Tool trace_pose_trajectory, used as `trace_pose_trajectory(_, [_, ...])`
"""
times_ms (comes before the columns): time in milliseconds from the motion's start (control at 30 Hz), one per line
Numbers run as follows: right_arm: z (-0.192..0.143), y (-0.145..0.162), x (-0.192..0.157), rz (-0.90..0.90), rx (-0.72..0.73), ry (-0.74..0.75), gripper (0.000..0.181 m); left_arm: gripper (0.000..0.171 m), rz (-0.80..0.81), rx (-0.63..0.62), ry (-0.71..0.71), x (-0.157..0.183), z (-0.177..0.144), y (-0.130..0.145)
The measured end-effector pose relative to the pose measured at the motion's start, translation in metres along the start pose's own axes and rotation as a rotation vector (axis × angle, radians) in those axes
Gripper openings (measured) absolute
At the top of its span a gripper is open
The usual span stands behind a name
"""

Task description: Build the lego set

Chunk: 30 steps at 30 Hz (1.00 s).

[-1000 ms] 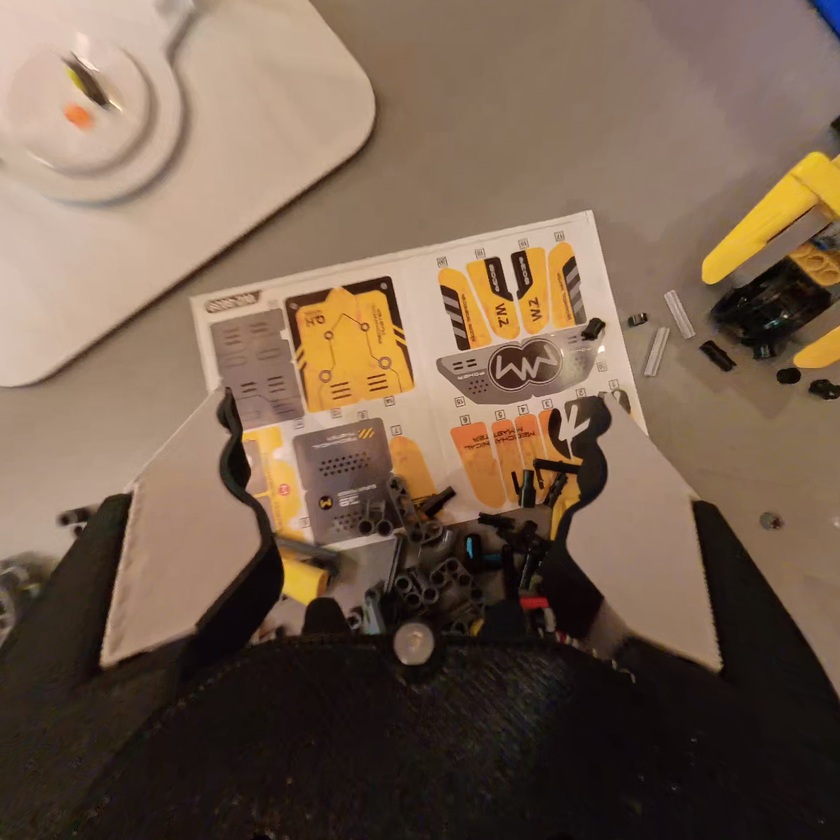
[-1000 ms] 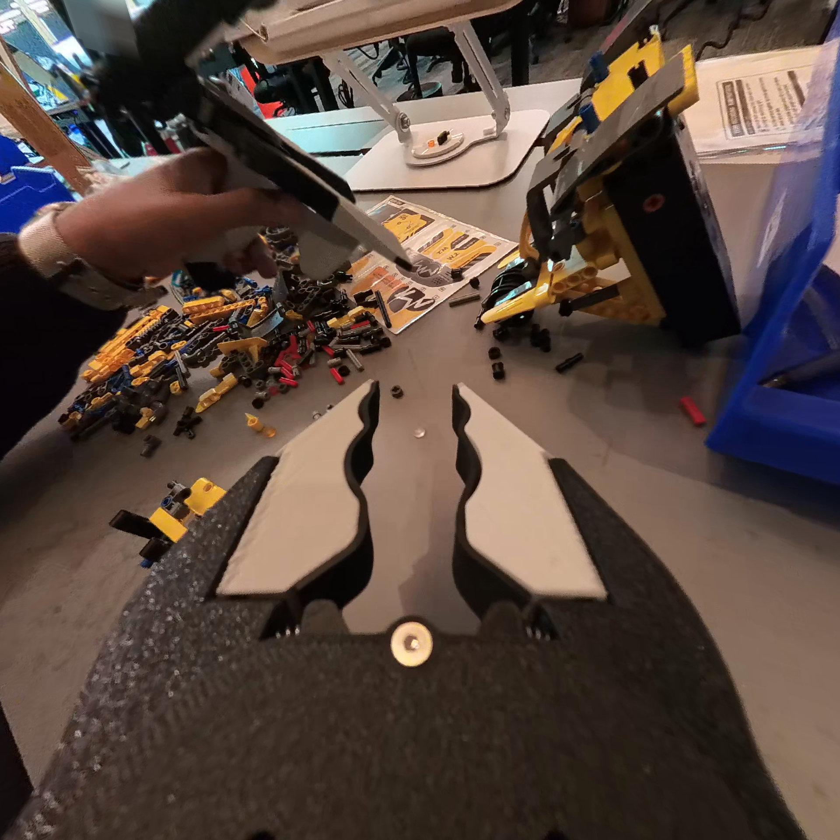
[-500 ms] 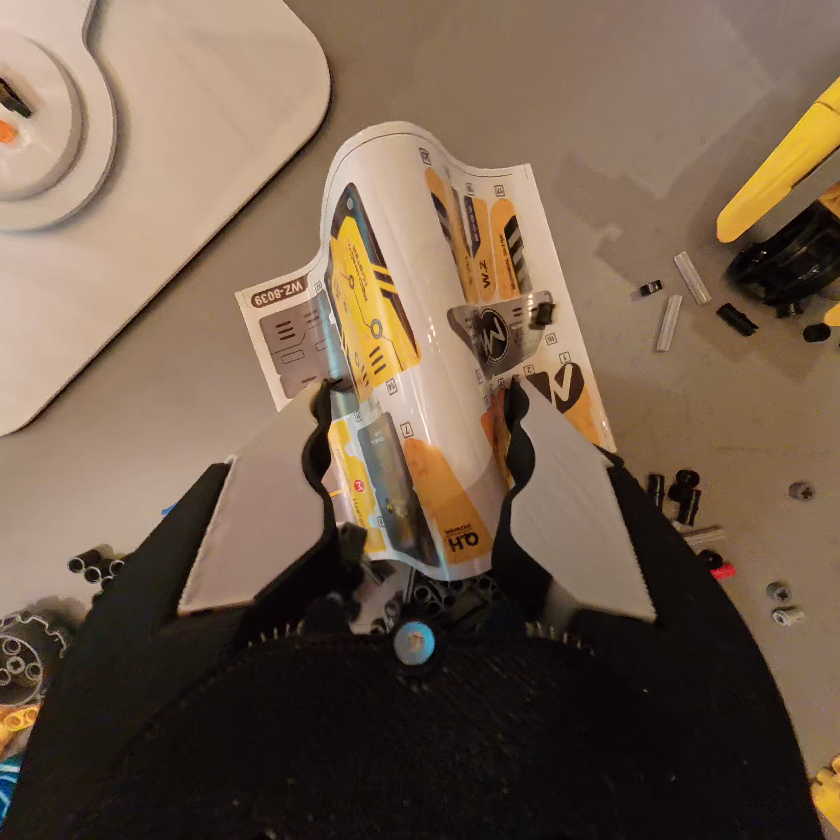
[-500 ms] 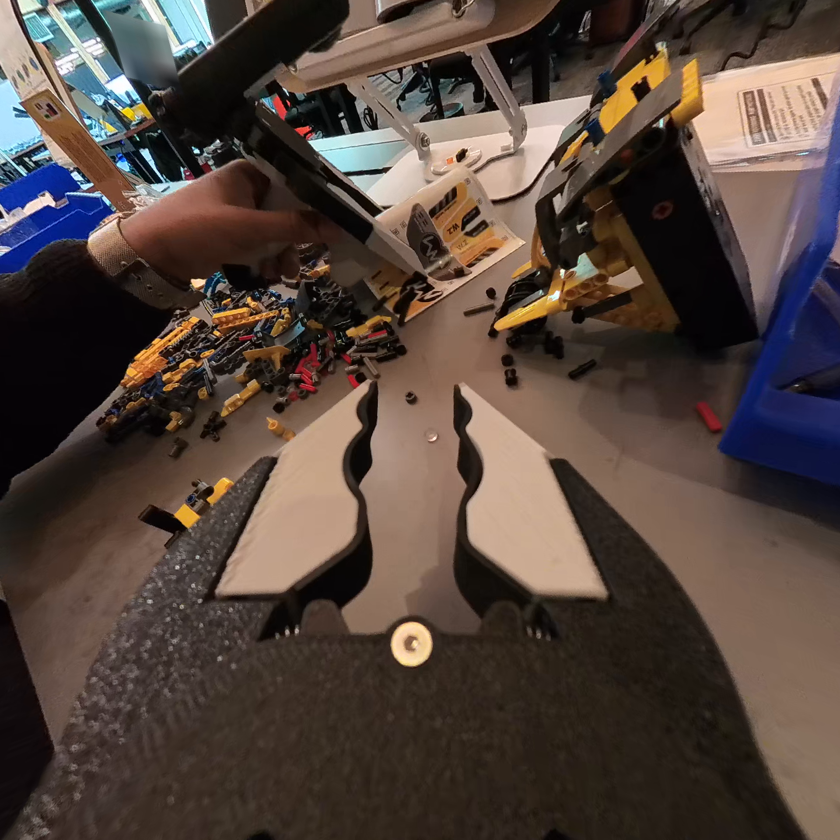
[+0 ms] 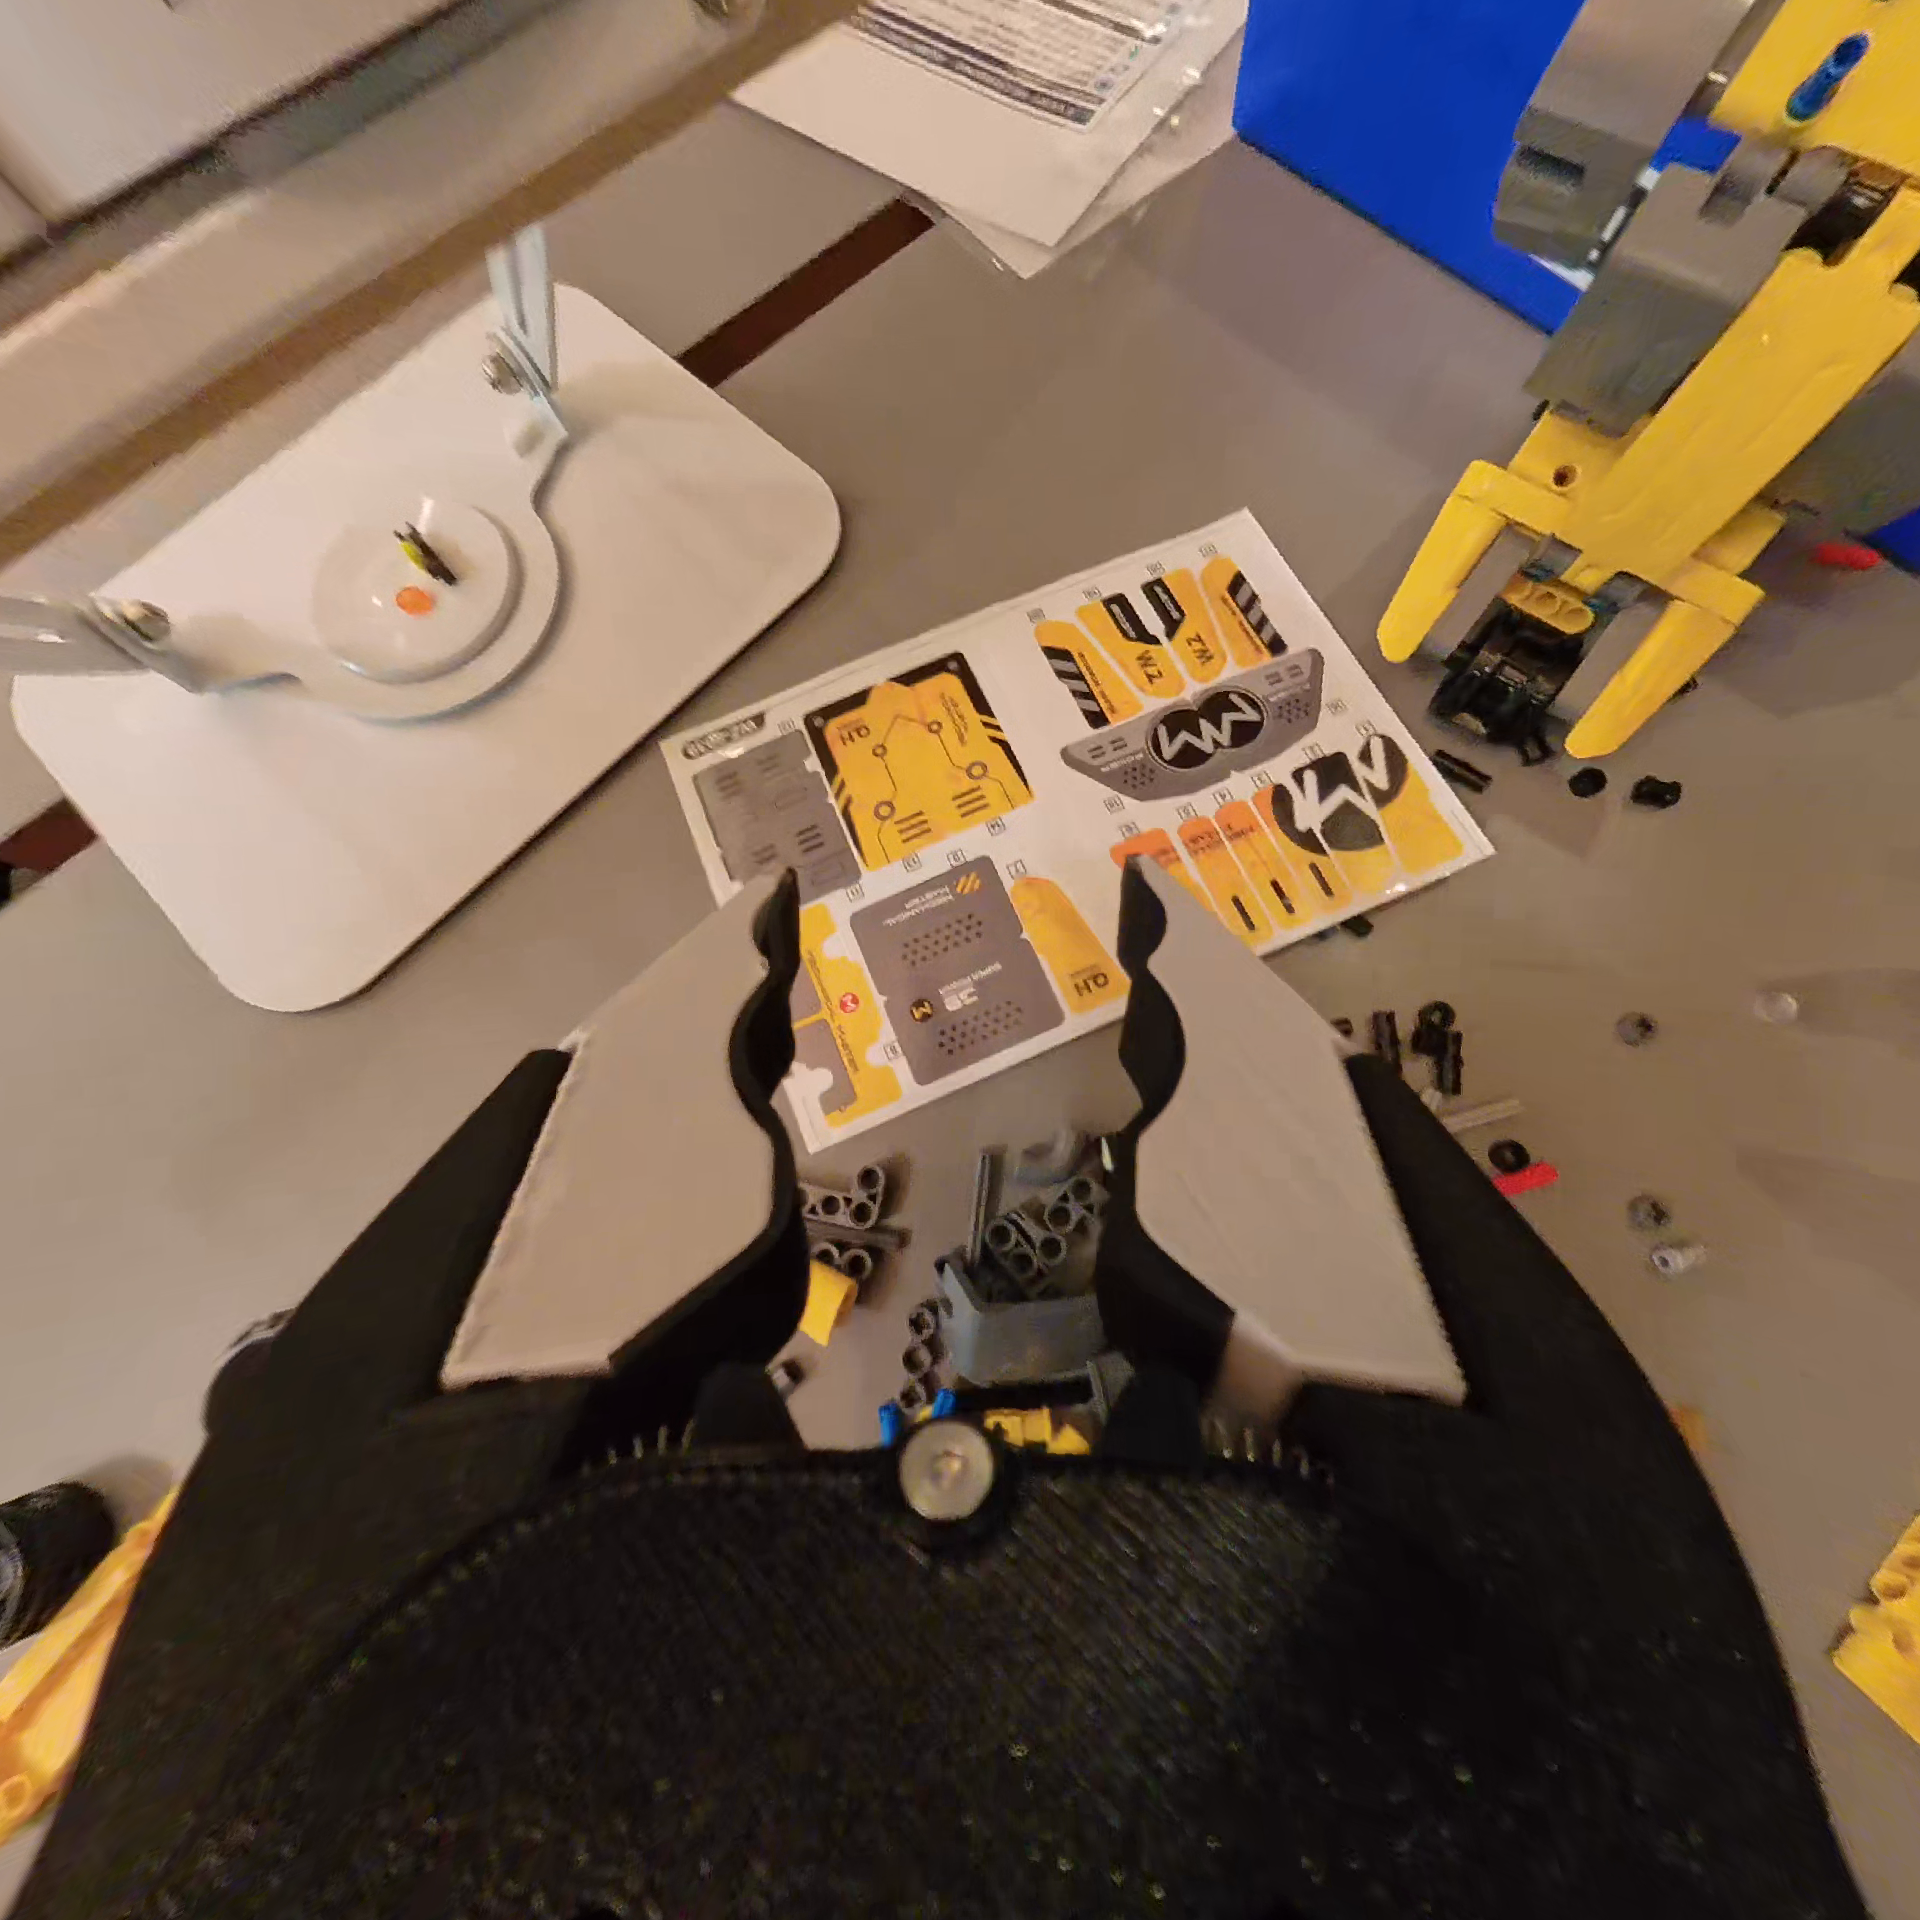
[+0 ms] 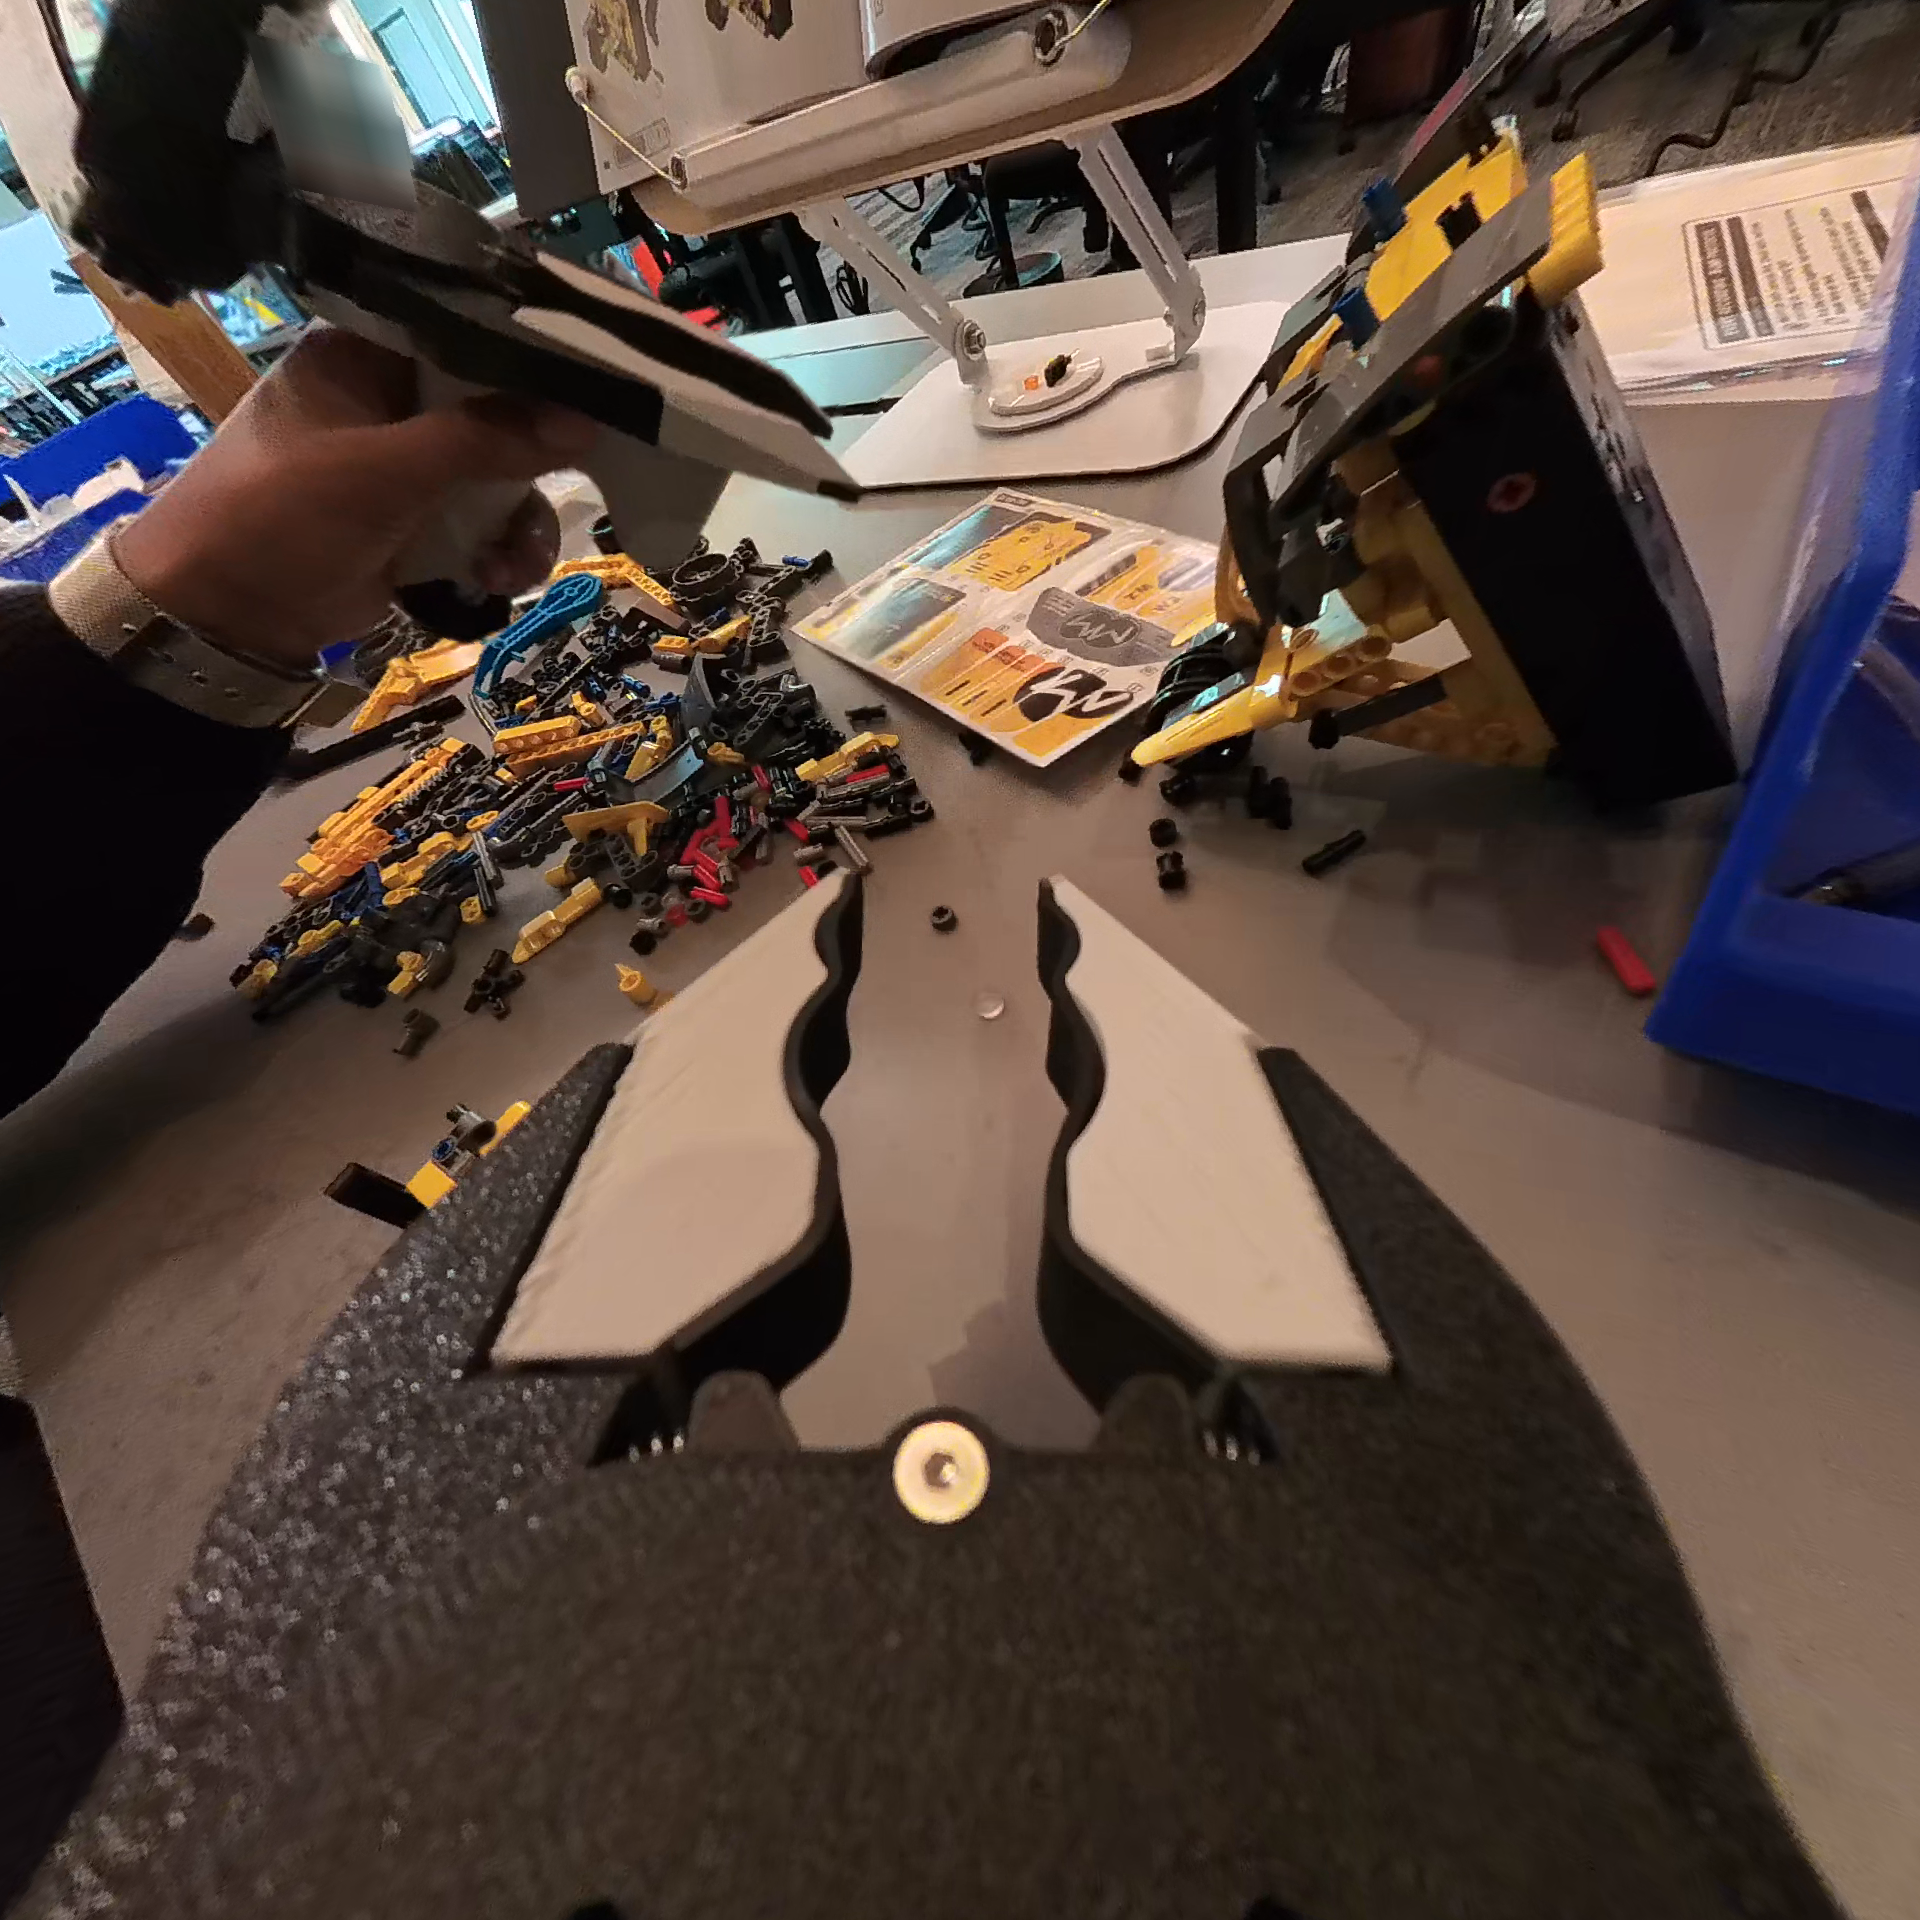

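A yellow, grey and black sticker sheet lies flat on the grey table; it also shows in the right wrist view. My left gripper is open and empty, raised above the sheet's near edge. In the right wrist view a hand holds it above the pile of loose yellow, black and red building parts. My right gripper is open and empty, low over bare table near a small black part.
A half-built yellow and black model stands at the right, also in the left wrist view. A white stand base lies left of the sheet. A blue bin is at the far right. Papers lie at the back.
The left gripper let go of the sticker sheet, which was curled up between its fingers and now lies flat, cleared of parts. The left gripper has risen and drawn back. The right gripper barely moved.
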State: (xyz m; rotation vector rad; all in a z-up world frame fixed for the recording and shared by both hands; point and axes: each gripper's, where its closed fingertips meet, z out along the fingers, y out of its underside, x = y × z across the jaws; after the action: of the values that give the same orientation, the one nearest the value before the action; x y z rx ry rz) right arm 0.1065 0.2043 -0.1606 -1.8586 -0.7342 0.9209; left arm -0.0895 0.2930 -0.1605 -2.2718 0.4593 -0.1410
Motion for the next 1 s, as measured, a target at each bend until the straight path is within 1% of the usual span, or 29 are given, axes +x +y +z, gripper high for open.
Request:
trace_pose_trajectory(33, [0.0, 0.0, 0.0, 0.001, 0.002, -0.001, 0.033, 0.067, -0.009, -0.012, 0.027, 0.003, 0.001, 0.004])
trace_pose_trajectory(133, [0.0, -0.001, 0.0, 0.002, 0.005, 0.001, 0.034, 0.095, -0.032, -0.057, 0.126, 0.022, 0.007, 0.015])
trace_pose_trajectory(200, [-0.001, -0.002, 0.0, 0.003, 0.013, 0.001, 0.034, 0.099, 0.048, -0.023, 0.178, 0.04, 0.008, 0.014])
trace_pose_trajectory(233, [-0.002, -0.002, 0.001, 0.005, 0.017, 0.0, 0.034, 0.098, 0.11, -0.024, 0.153, 0.042, 0.009, 0.016])
trace_pose_trajectory(267, [-0.002, -0.003, 0.0, 0.007, 0.02, -0.002, 0.034, 0.096, 0.193, -0.032, 0.121, 0.044, 0.01, 0.02])
trace_pose_trajectory(333, [-0.002, -0.003, 0.001, 0.007, 0.022, -0.002, 0.034, 0.085, 0.357, -0.075, 0.017, 0.039, 0.014, 0.029])
trace_pose_trajectory(400, [-0.001, -0.003, -0.001, 0.003, 0.023, -0.004, 0.034, 0.061, 0.479, -0.14, -0.042, 0.038, 0.019, 0.041])
trace_pose_trajectory(467, [-0.001, -0.003, -0.002, -0.002, 0.025, -0.007, 0.034, 0.062, 0.507, -0.179, -0.067, 0.037, 0.025, 0.047])
trace_pose_trajectory(500, [-0.001, -0.003, -0.002, -0.004, 0.027, -0.008, 0.034, 0.058, 0.512, -0.175, -0.058, 0.04, 0.026, 0.047])
trace_pose_trajectory(700, [-0.002, -0.005, -0.004, 0.002, 0.038, -0.02, 0.036, 0.061, 0.564, -0.169, -0.076, 0.042, 0.033, 0.038])
trace_pose_trajectory(767, [-0.002, -0.005, -0.005, 0.002, 0.039, -0.023, 0.036, 0.056, 0.582, -0.158, -0.075, 0.045, 0.035, 0.035])
trace_pose_trajectory(800, [-0.002, -0.005, -0.005, 0.001, 0.04, -0.023, 0.036, 0.052, 0.591, -0.161, -0.071, 0.047, 0.037, 0.036])
trace_pose_trajectory(867, [-0.002, -0.005, -0.005, 0.002, 0.041, -0.026, 0.036, 0.037, 0.602, -0.157, -0.06, 0.051, 0.039, 0.036])
trace_pose_trajectory(967, [-0.003, -0.005, -0.006, 0.003, 0.043, -0.029, 0.036, 0.007, 0.626, -0.165, -0.059, 0.055, 0.041, 0.039])
trace_pose_trajectory(1000, [-0.003, -0.005, -0.006, 0.004, 0.044, -0.029, 0.036, 0.002, 0.629, -0.142, -0.062, 0.057, 0.04, 0.037])
